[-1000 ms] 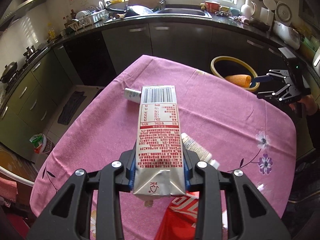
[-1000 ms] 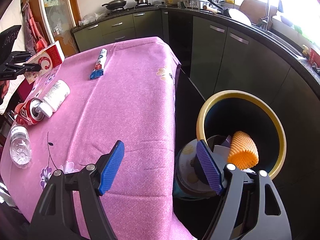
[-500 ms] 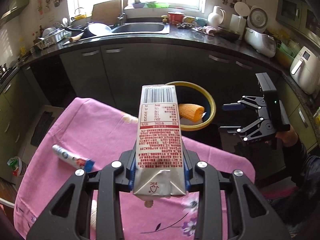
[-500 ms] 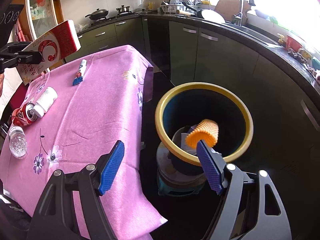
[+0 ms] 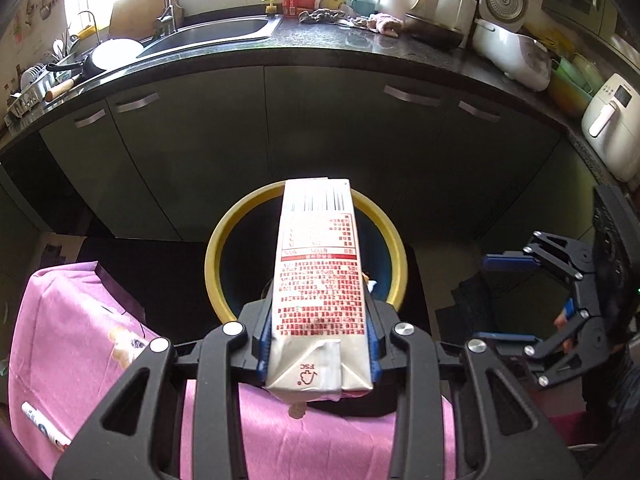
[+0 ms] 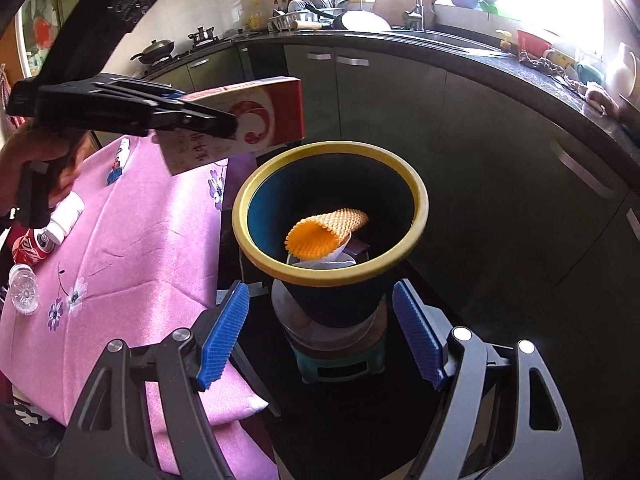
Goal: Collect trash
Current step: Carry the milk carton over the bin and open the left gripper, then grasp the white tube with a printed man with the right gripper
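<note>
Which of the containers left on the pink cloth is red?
The drink can lying at the cloth's edge; the bottle beside it is white, the other bottle clear.

Left wrist view: looks steeply down along its fingers from over the pink table's (image 5: 80, 332) edge, straight onto the yellow-rimmed bin (image 5: 236, 236), close; cabinets and sink counter (image 5: 360, 48) beyond the bin. Right wrist view: looks down on the bin (image 6: 332, 276) from beside it, close, table (image 6: 152, 240) left of it. Both share bin, table edge and counter (image 6: 480, 64).

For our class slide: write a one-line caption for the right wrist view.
Left gripper holds a carton over the yellow-rimmed bin.
</note>
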### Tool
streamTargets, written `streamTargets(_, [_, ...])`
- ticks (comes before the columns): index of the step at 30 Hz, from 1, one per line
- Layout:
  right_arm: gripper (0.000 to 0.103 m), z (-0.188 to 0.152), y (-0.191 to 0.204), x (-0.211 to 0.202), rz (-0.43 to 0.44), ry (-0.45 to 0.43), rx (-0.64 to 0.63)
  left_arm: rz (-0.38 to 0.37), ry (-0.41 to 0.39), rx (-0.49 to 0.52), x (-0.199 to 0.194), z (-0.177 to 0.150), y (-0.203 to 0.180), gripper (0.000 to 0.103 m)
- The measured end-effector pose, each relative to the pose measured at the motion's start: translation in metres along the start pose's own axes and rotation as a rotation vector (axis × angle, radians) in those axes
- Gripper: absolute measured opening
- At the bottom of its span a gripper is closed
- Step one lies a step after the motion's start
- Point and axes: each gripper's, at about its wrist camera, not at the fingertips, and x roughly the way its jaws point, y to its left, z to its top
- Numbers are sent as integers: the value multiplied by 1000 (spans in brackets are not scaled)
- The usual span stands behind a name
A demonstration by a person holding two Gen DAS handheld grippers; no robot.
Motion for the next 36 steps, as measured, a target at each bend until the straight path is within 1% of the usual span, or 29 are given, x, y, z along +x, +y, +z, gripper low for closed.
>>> streamTargets(2, [74, 0, -3, -1, -1, -2, 6, 33, 2, -22, 17, 8, 6, 35])
streamTargets(3, [74, 0, -3, -1, 0, -4, 9, 42, 9, -31, 26, 11, 10, 46])
streamTargets(4, [74, 0, -3, -1, 1, -5, 10, 61, 12, -39, 34, 14, 13, 67])
streamTargets(5, [74, 1, -1, -2, 2, -6, 10, 71, 12, -42, 38, 16, 15, 75])
streamTargets(6, [74, 1, 0, -2, 3, -7, 9, 76, 9, -40, 39, 16, 16, 79])
streamTargets(7, [74, 1, 1, -2, 5, -7, 7, 78, 4, -42, 37, 16, 17, 79])
streamTargets(9, [74, 0, 3, -2, 7, -5, 3, 49, -31, -60, 18, 14, 17, 79])
streamTargets(11, [74, 1, 4, 0, 10, -2, 2, 20, -85, -88, -13, 9, 15, 89])
streamTargets(12, [74, 1, 6, 1, 11, 0, 0, 5, -120, -105, -31, 6, 14, 96])
streamTargets(14, [74, 3, 9, 6, 22, 3, -3, -17, -202, -132, -73, -7, 9, 96])
streamTargets(18, [74, 8, 26, 15, 52, 11, -37, 7, -369, -180, -156, -46, -2, 97])
streamTargets(22, [74, 19, 54, 24, 96, 8, -91, 71, -501, -238, -222, -102, -12, 97])
streamTargets(24, [74, 27, 73, 28, 126, 6, -122, 112, -548, -283, -248, -133, -16, 97])
streamTargets(25, [74, 31, 83, 31, 141, 6, -140, 129, -563, -309, -258, -150, -15, 97])
streamTargets(29, [74, 53, 131, 43, 213, 11, -216, 232, -563, -428, -285, -211, -10, 97])
streamTargets(33, [73, 77, 183, 61, 277, 19, -278, 346, -577, -553, -303, -267, 3, 97])
streamTargets(35, [70, 92, 214, 74, 304, 29, -306, 411, -574, -606, -308, -292, 8, 97])
streamTargets(36, [69, 99, 230, 80, 312, 31, -321, 431, -577, -629, -311, -305, 11, 97])
